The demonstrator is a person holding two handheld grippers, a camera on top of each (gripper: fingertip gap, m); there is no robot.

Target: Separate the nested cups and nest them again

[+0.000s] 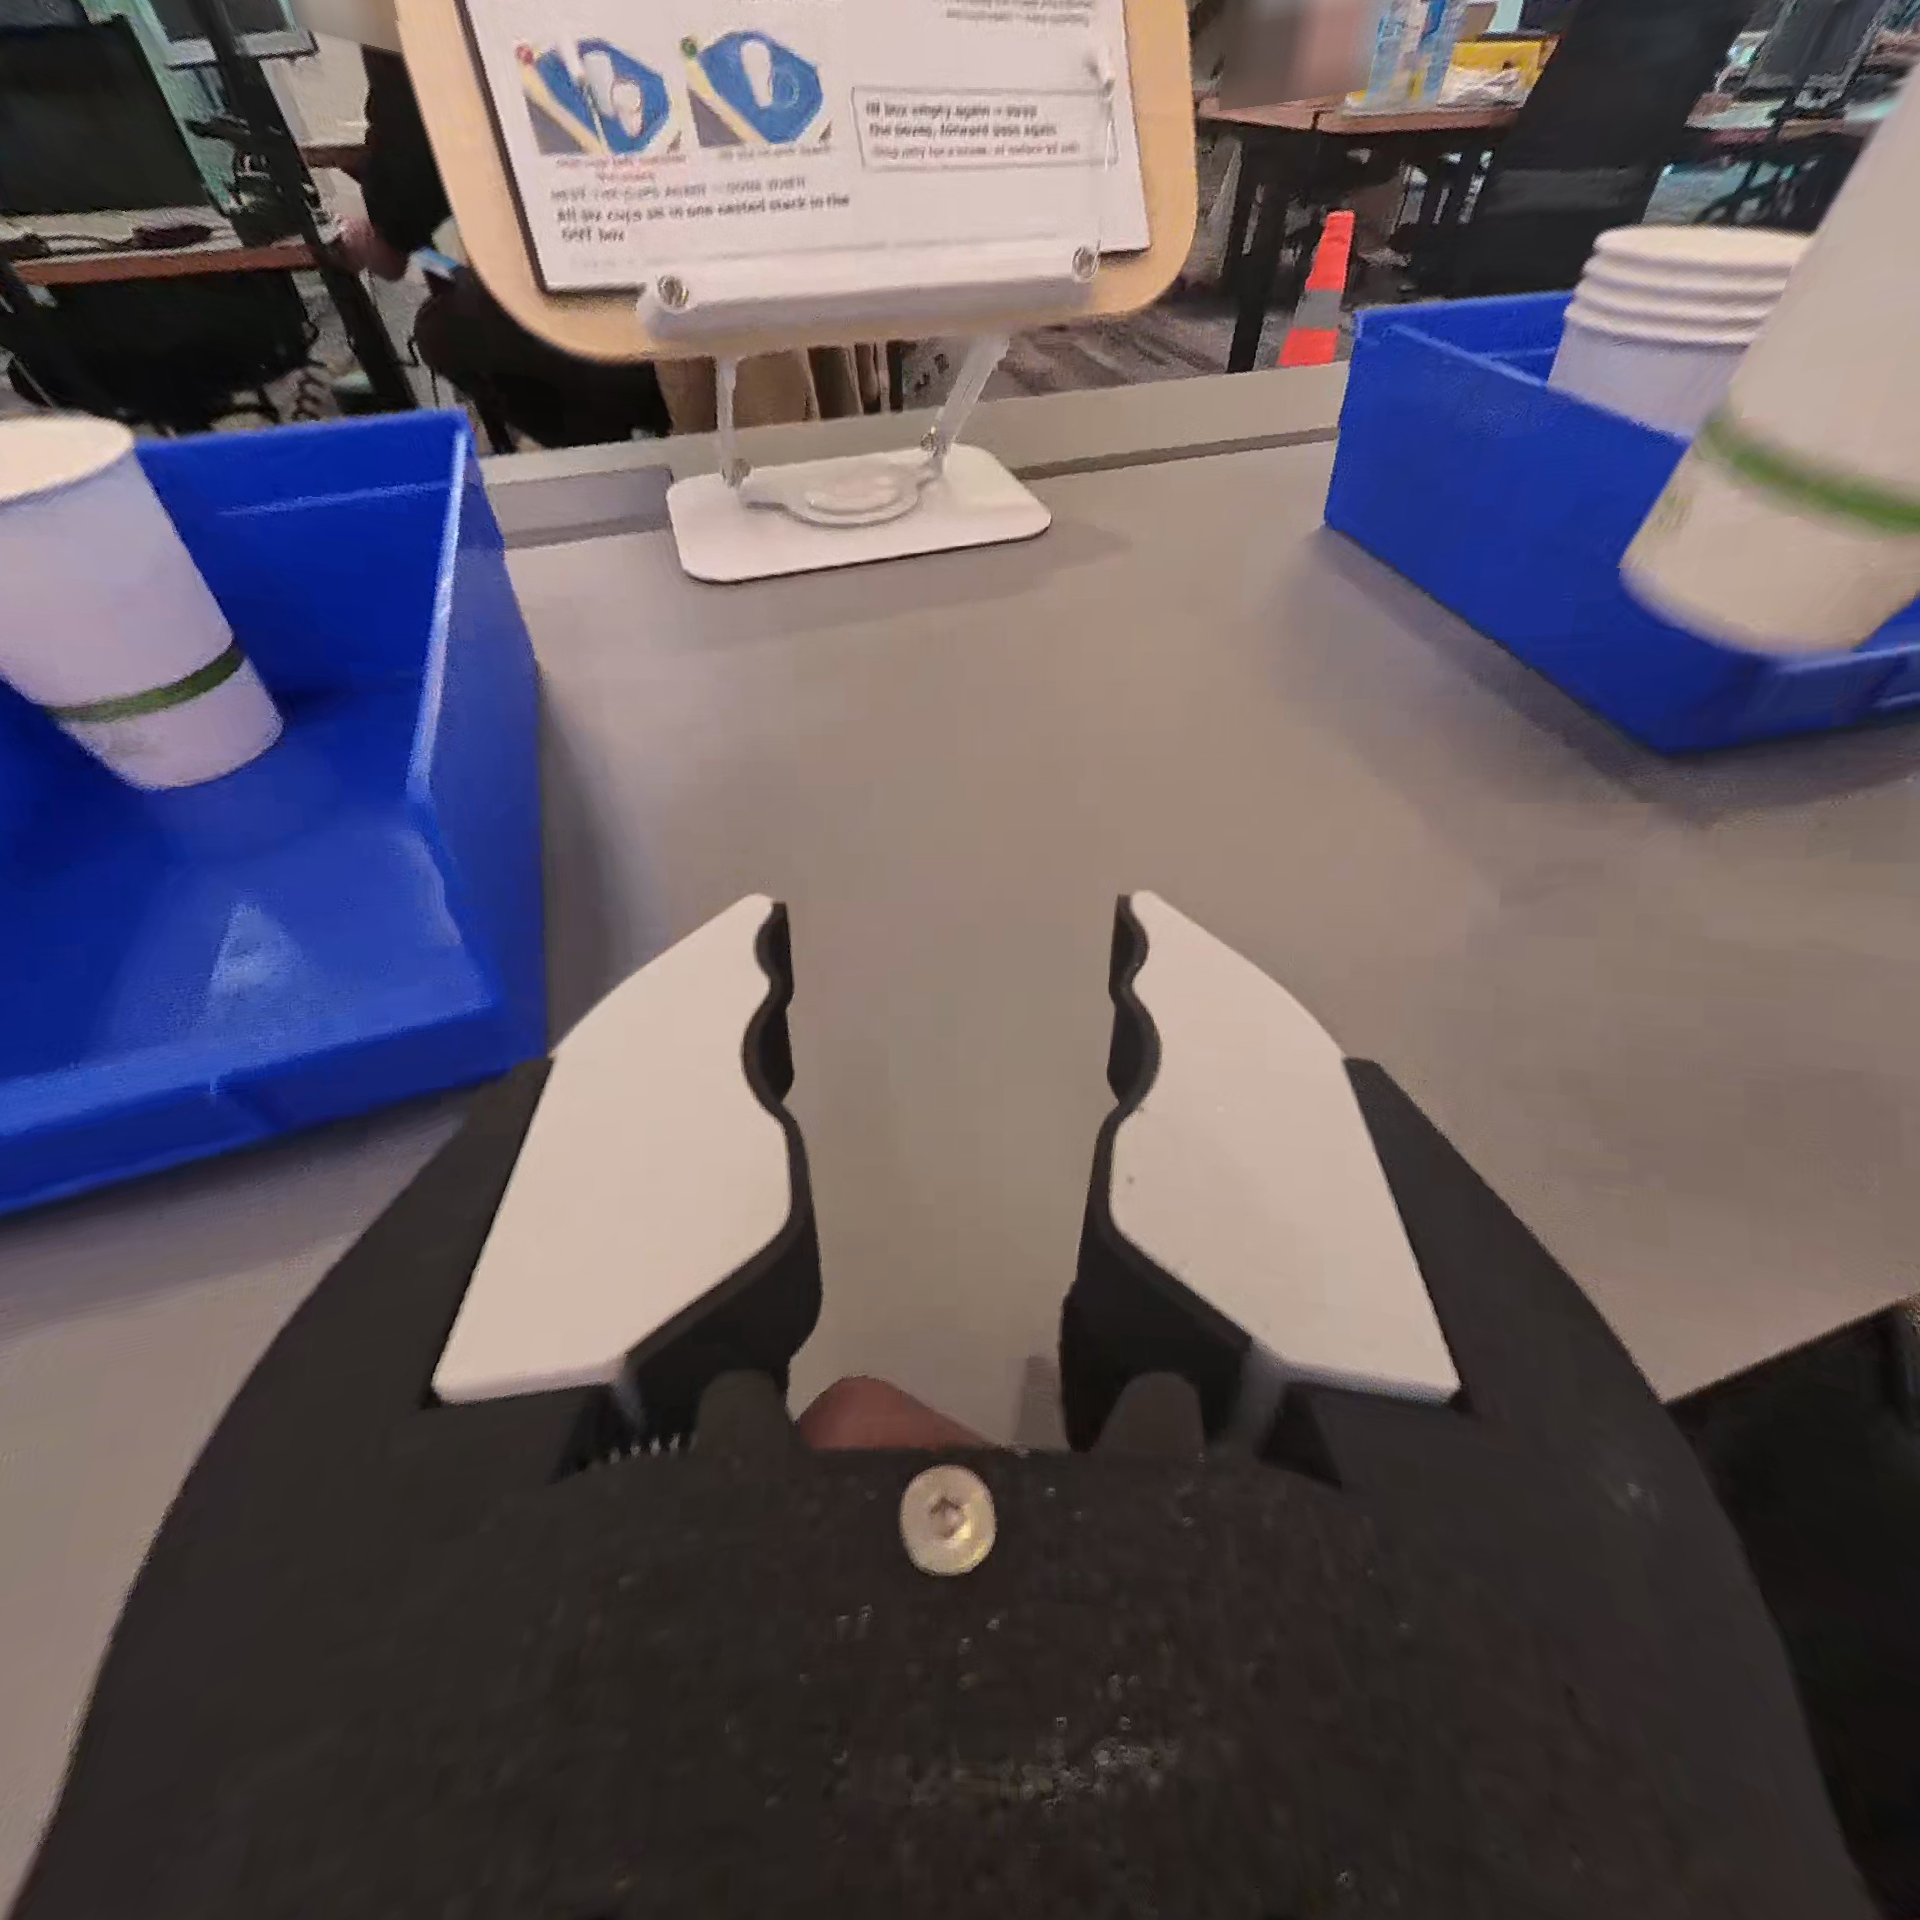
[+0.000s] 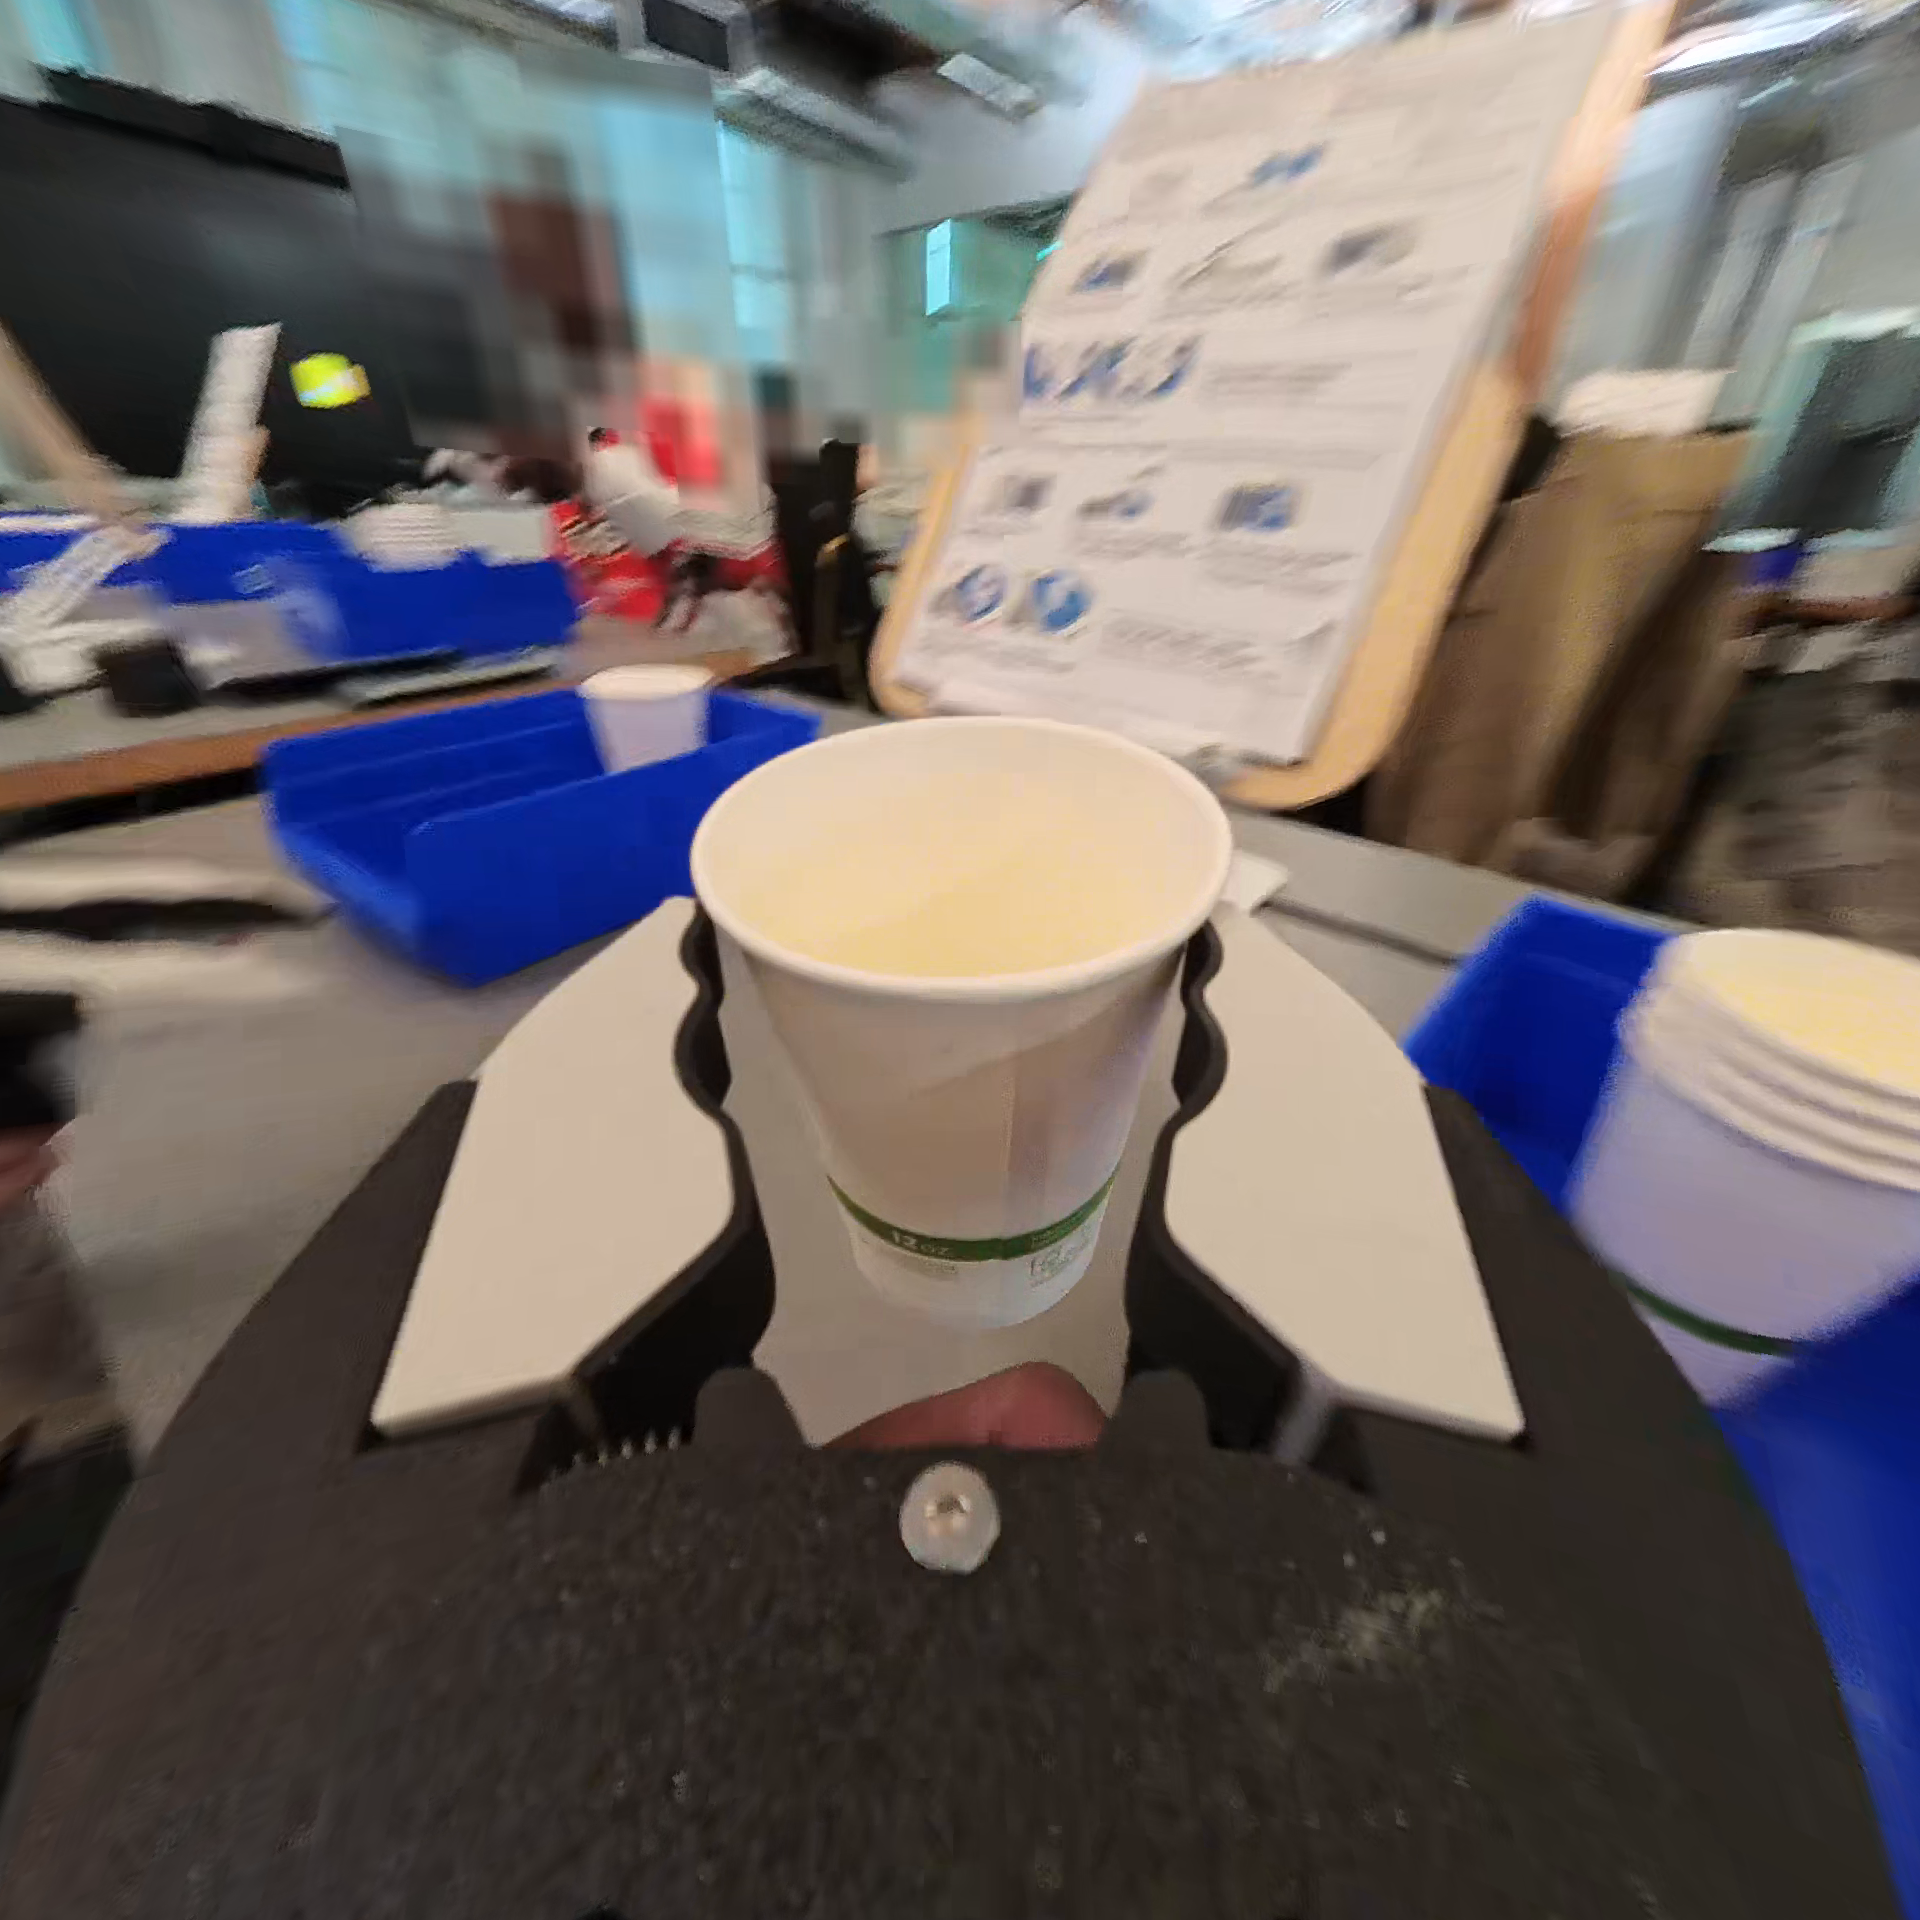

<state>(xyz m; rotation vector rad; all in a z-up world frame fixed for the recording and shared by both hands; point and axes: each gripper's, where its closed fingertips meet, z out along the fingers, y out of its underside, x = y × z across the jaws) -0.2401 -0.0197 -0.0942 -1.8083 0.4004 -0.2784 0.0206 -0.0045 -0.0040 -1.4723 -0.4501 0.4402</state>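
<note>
My right gripper (image 2: 951, 956) had its jaws pinching a single white paper cup (image 2: 961, 997) just below the rim, mouth up and tilted a little, lifted above the grey bench (image 1: 1039, 790). Just to its right stood the nested stack of cups (image 2: 1787, 1122) inside the right blue bin (image 1: 1496, 499). My left gripper (image 1: 951, 935) hung over the bench with jaws spread and nothing between them, while one lone cup (image 1: 114, 603) stood upright in the left blue bin (image 1: 312, 935), far left.
</note>
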